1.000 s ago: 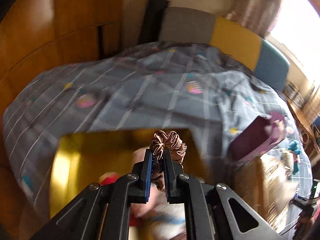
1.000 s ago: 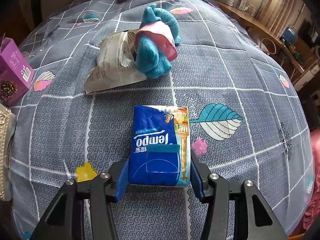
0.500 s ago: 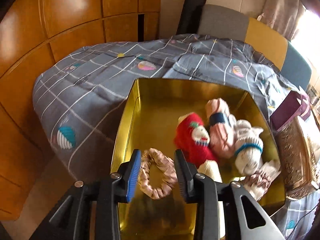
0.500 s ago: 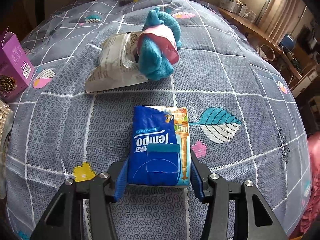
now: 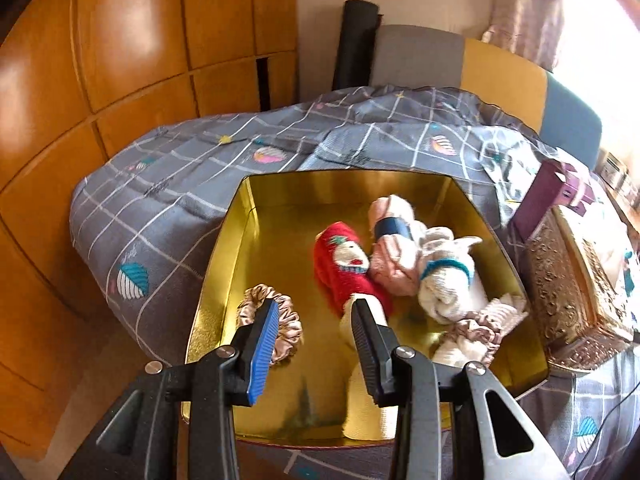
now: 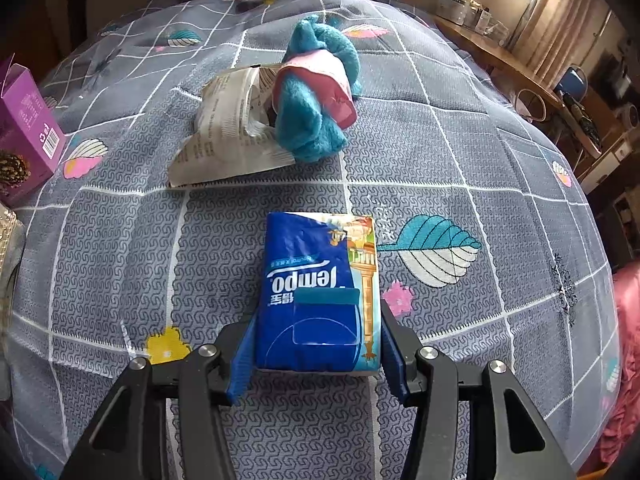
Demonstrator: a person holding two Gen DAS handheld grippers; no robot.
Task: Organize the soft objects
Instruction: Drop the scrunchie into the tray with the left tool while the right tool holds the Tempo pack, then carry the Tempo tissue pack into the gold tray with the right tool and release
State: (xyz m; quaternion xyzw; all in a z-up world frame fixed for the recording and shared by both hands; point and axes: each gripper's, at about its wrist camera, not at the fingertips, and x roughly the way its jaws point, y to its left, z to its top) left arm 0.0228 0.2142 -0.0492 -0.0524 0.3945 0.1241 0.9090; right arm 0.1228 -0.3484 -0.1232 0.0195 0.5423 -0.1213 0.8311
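Over gold tin (image 5: 224, 280): left claw (image 5: 314, 322) parted, empty, satin scrunchie (image 5: 276, 324) loose below; right claw (image 6: 316, 342) clamped on blue tissue pack (image 6: 318, 292) on bed

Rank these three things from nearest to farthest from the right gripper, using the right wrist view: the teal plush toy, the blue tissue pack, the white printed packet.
1. Blue tissue pack: between the right gripper's fingers, on the bedspread.
2. White printed packet: further up the bed, left of centre.
3. Teal plush toy: partly on the packet's right side, reaching farthest back.
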